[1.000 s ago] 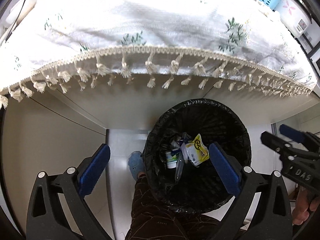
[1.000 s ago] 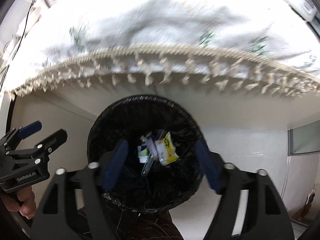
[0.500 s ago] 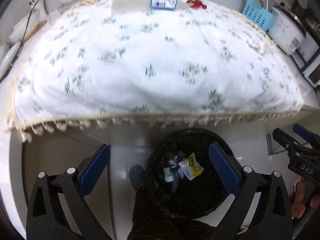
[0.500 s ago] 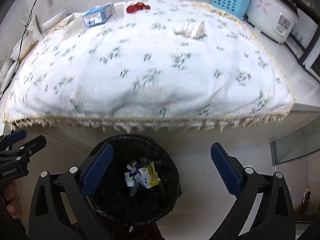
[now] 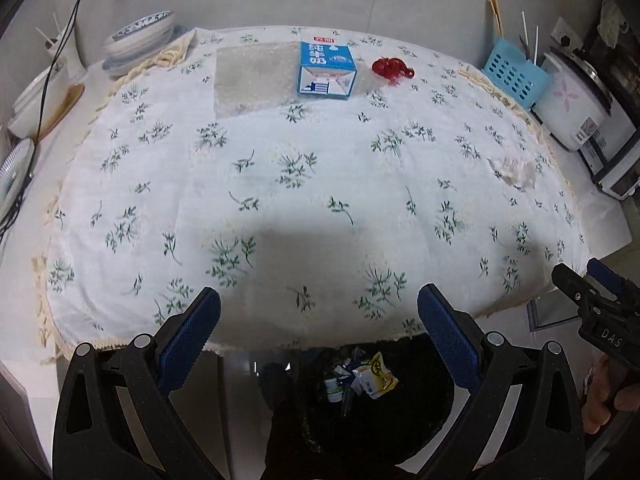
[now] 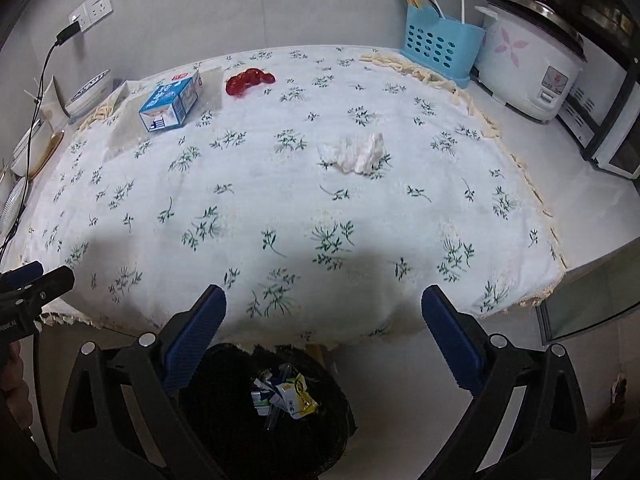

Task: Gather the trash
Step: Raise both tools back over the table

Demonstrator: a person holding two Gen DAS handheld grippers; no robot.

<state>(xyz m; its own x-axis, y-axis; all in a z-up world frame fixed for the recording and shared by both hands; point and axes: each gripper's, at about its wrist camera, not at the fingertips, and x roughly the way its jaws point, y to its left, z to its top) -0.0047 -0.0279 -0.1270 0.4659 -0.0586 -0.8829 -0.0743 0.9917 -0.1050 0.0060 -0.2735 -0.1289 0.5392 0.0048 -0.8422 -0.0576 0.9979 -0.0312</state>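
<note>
On the flowered tablecloth a blue and white carton lies at the far side, a red wrapper to its right. A crumpled white tissue sits mid-table, towards the right edge. A clear plastic sheet lies left of the carton. Below the table's near edge a black-lined bin holds a yellow packet and other wrappers. My left gripper and right gripper both hang open and empty above the near edge and the bin.
Bowls and a cable stand at the far left. A blue utensil basket, a white rice cooker and an oven line the far right. The person's dark-clad leg is beside the bin.
Both grippers have risen from just over the bin to above the table's near edge, so the whole tabletop has come into view. The right gripper's fingers have spread wider.
</note>
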